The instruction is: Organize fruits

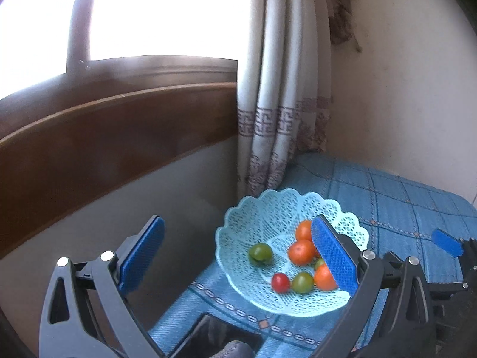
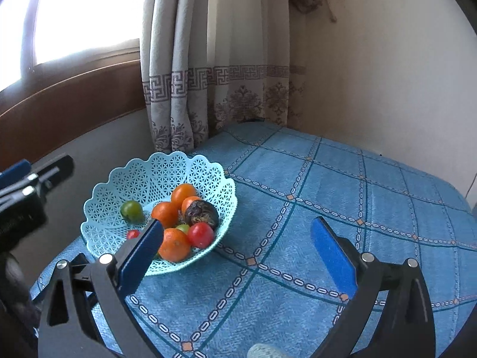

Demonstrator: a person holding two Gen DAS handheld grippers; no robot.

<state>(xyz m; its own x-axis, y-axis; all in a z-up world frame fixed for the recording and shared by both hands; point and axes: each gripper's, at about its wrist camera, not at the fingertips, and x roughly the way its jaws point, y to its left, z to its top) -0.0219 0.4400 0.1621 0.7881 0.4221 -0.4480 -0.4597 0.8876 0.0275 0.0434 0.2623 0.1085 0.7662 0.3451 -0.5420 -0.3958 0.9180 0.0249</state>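
Both tongs, left gripper (image 1: 238, 256) and right gripper (image 2: 238, 247), gape empty above the basket (image 2: 149, 167); better approach the topmost orange (image 2: 184, 194) slowly.

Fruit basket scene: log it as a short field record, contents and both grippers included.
surface: blue patterned tablecloth
container: light blue lattice basket, near the curtain
contents: orange fruits, green fruit, red fruit, dark wrinkled fruit
left gripper: open, empty
right gripper: open, empty
fruit outside basket: none visible
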